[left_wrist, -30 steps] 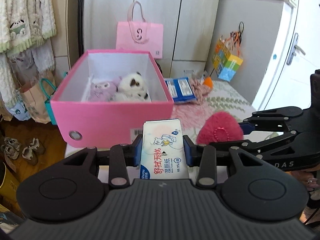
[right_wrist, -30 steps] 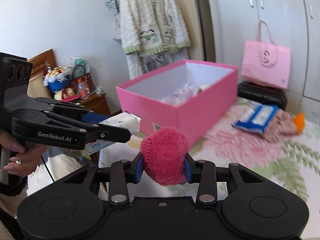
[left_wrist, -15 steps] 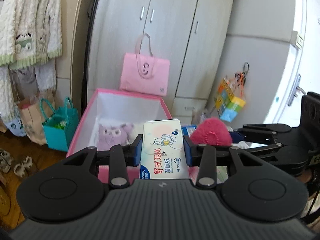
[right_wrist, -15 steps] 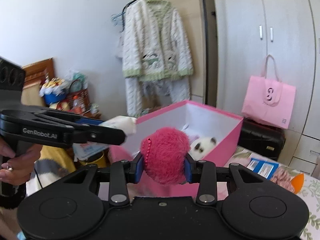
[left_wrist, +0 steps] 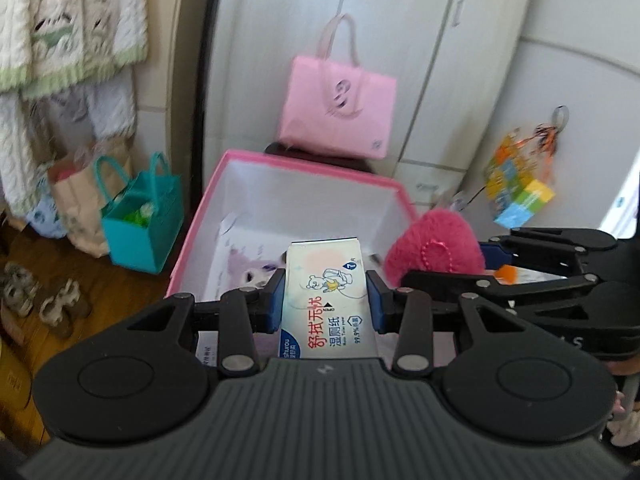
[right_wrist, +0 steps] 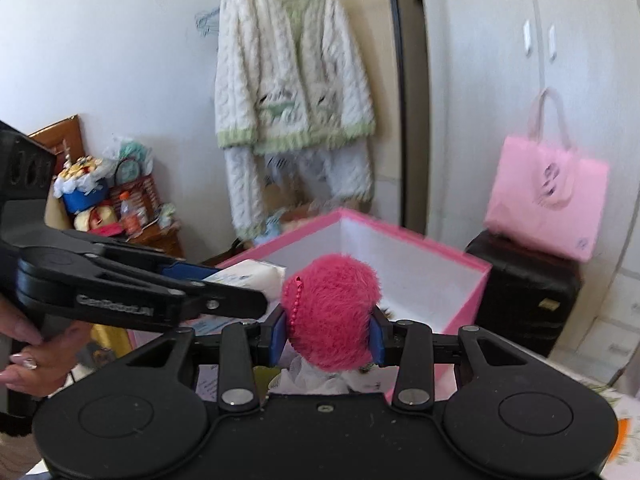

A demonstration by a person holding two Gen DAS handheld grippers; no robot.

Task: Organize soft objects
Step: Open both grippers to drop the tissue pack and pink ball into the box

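left gripper (left_wrist: 326, 307): clamped on wipes pack (left_wrist: 326, 300), over pink box (left_wrist: 304, 166)
right gripper (right_wrist: 327, 334): squeezed fuzzy pink plush (right_wrist: 330, 312), same box
next: probably lower, let go inside

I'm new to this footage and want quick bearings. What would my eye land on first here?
First, the fuzzy red pompom clamped in the right gripper, and beside it the pack of wet wipes clamped in the left gripper, both held over the open pink box. Next, the pink tote bag on a dark case behind the box, by the white cupboard doors, and the cream cardigan hanging on the wall.
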